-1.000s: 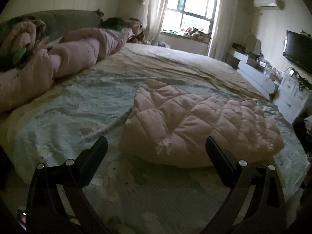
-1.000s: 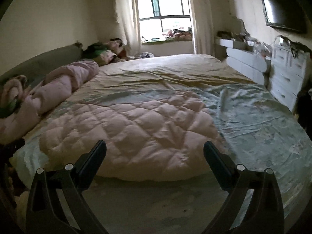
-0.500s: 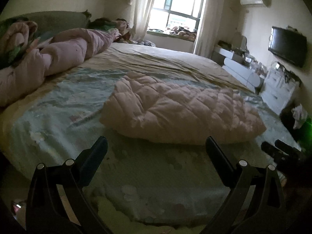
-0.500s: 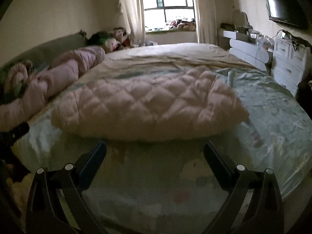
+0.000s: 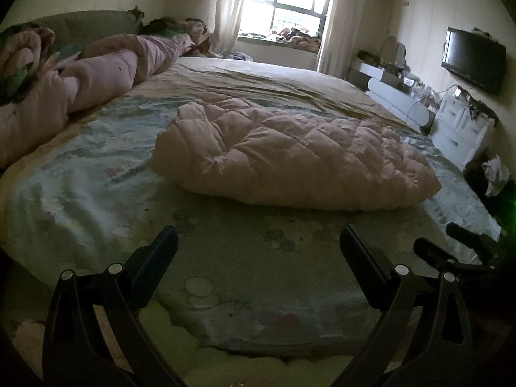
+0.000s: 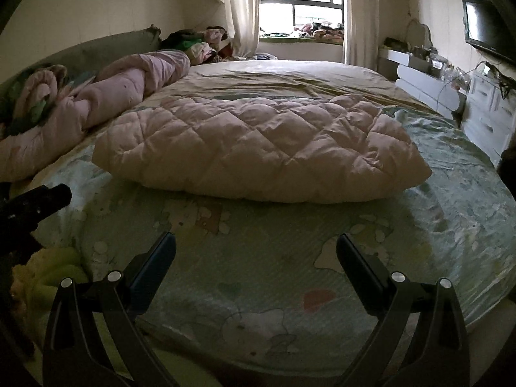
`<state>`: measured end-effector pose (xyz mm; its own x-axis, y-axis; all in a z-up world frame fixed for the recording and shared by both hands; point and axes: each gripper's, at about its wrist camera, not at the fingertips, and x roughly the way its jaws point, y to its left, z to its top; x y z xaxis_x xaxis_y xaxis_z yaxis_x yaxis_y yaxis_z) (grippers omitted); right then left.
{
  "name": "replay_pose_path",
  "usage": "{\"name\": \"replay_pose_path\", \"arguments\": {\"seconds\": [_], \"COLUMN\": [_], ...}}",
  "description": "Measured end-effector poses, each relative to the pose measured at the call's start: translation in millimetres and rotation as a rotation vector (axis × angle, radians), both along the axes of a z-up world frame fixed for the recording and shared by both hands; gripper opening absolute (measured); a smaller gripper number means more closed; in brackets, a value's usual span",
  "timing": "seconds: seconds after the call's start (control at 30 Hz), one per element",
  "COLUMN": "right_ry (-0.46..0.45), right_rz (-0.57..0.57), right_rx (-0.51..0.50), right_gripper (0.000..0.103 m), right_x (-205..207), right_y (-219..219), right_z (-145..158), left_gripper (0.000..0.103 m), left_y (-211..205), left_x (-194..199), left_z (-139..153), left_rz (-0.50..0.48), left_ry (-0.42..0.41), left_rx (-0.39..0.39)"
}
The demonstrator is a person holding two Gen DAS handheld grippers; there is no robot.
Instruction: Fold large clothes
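Padding in pale pink, quilted in diamonds, marks the large garment, which is seen folded into a thick, compact bundle lying across the printed sheet of the bed. No sleeve or loose hem is seen trailing from it, so the folding is judged to be finished or very nearly so; at most a final tidy or a move to storage is thought to remain. On the near side of the bundle, the left gripper and the right gripper are held clear of it, well apart from the cloth, each with jaws spread wide and nothing between them. Beyond the bundle's left end, a rolled pink duvet is seen along the headboard.
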<state>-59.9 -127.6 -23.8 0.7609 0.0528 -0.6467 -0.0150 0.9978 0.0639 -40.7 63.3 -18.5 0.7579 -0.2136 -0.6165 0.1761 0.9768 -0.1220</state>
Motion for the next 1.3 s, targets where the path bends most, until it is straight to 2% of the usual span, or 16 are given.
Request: {"name": "replay_pose_path", "arguments": {"seconds": [1.3], "right_ry": [-0.009], "right_rz": [-0.001], "right_rx": [-0.003], "right_gripper": [0.099], "right_x": [-1.2], "right_y": [4.3], "right_z": [2.7], "left_gripper": [0.094], "left_y": [4.3], "left_x": [-2.6], "left_z": [-1.5], "left_rz": [0.015], "left_ry": [0.001], "left_rx": [0.000]}}
